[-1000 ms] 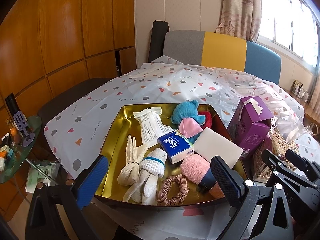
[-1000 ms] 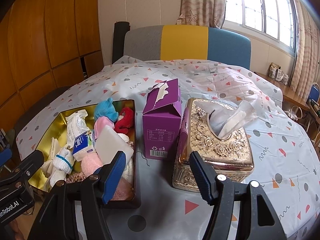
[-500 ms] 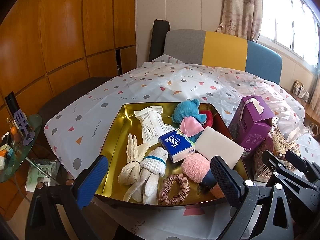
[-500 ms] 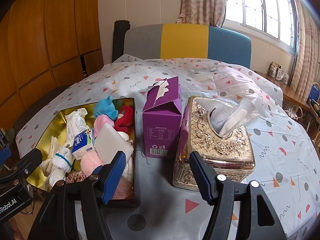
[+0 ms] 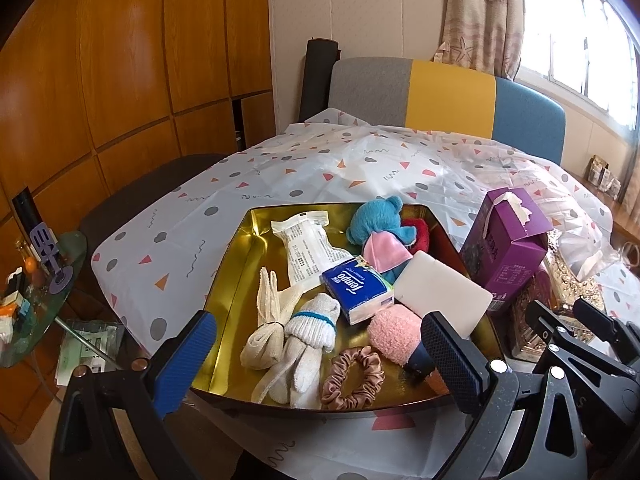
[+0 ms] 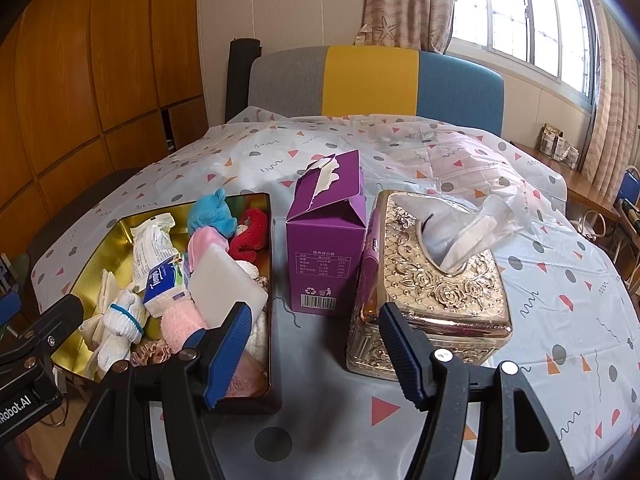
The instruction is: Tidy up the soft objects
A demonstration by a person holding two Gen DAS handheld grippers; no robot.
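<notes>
A gold tray [image 5: 240, 264] near the table's front edge holds soft things: a blue plush [image 5: 376, 220], a red plush [image 5: 420, 236], a pink cloth [image 5: 384, 254], a Tempo tissue pack [image 5: 356, 288], a white sponge [image 5: 440, 300], a pink fluffy sock [image 5: 394, 334], white socks [image 5: 308, 336], a beige rolled cloth [image 5: 264, 332] and a pink scrunchie [image 5: 352, 376]. My left gripper [image 5: 316, 360] is open and empty, just in front of the tray. My right gripper [image 6: 316, 352] is open and empty, in front of the gap between tray [image 6: 104, 240] and gold tissue box [image 6: 436, 292].
A purple carton [image 6: 326, 240] stands between the tray and the ornate gold tissue box. A patterned plastic cloth [image 6: 560, 280] covers the table. A sofa [image 6: 372, 80] is behind. A small glass side table [image 5: 36, 280] with clutter stands at the left.
Both grippers have shifted slightly; the view has barely changed. Both stay open and empty.
</notes>
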